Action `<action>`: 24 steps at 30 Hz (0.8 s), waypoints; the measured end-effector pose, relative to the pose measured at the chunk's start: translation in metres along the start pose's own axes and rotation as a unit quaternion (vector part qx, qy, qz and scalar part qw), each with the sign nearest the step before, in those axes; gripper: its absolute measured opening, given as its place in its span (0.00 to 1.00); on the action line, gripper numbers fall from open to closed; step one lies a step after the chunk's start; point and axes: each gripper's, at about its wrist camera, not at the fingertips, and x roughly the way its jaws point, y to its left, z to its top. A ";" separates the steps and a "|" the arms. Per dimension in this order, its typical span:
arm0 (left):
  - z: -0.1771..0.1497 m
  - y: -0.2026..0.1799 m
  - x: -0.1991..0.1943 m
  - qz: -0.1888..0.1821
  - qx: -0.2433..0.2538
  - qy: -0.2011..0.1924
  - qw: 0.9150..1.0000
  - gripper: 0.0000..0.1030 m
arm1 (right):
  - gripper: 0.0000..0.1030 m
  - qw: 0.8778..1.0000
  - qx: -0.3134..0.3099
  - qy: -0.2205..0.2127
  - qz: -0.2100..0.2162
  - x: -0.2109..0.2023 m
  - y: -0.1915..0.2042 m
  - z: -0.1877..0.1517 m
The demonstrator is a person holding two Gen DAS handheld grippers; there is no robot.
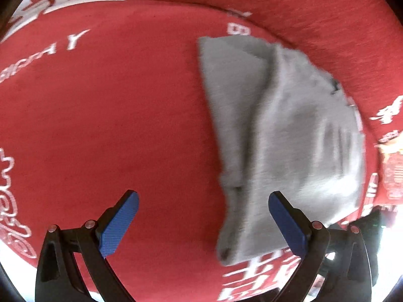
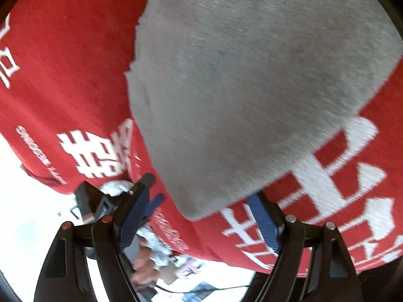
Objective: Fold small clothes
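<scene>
A small grey garment [image 1: 277,125] lies partly folded on a red cloth [image 1: 113,113] with white print. My left gripper [image 1: 202,197] hangs over the cloth, open, with bare red cloth between its blue pads [image 1: 118,226]. Its right finger overlaps the garment's lower left edge in the picture. In the right wrist view the grey garment [image 2: 252,75] fills the upper middle. My right gripper [image 2: 201,188] is open, and the garment's near corner lies between its fingers without either pad pressing on it.
The red cloth [image 2: 63,63] ends at an edge to the lower left, with a bright white floor beyond. A black device [image 2: 88,201] sits by that edge. A person's hand [image 2: 143,266] and patterned sleeve show below the edge.
</scene>
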 end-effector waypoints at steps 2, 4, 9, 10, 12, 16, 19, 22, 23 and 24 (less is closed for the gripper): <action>0.004 -0.003 0.000 -0.030 -0.001 0.000 1.000 1.00 | 0.79 1.000 0.018 -0.005 0.014 0.004 0.001 0.003; 0.006 -0.006 0.001 -0.053 -0.006 0.004 0.999 1.00 | 0.57 0.999 0.037 -0.002 0.024 0.006 0.000 0.006; 0.023 0.006 0.006 -0.103 -0.039 0.018 0.994 1.00 | 0.09 0.999 0.015 0.012 0.038 0.007 0.014 0.017; 0.027 0.010 0.008 -0.115 -0.043 0.023 0.992 1.00 | 0.09 0.999 0.003 0.013 0.047 0.003 0.018 0.018; 0.026 0.007 0.012 -0.139 -0.047 0.032 0.989 1.00 | 0.08 0.998 -0.020 0.014 0.066 -0.007 0.032 0.021; 0.038 -0.002 0.027 -0.197 -0.040 0.071 0.977 1.00 | 0.08 0.995 -0.051 0.019 0.087 -0.024 0.053 0.024; 0.043 -0.022 0.034 -0.226 -0.037 0.079 0.970 1.00 | 0.08 0.994 -0.060 0.028 0.083 -0.027 0.056 0.024; 0.048 -0.042 0.028 -0.225 -0.012 0.060 0.972 1.00 | 0.08 0.995 -0.077 0.044 0.050 -0.020 0.054 0.018; 0.048 -0.049 0.026 -0.213 0.000 0.053 0.976 0.95 | 0.08 0.995 -0.082 0.051 0.035 -0.017 0.052 0.016; 0.049 -0.056 0.026 -0.189 0.015 0.048 0.981 0.82 | 0.08 0.994 -0.087 0.061 0.016 -0.014 0.050 0.014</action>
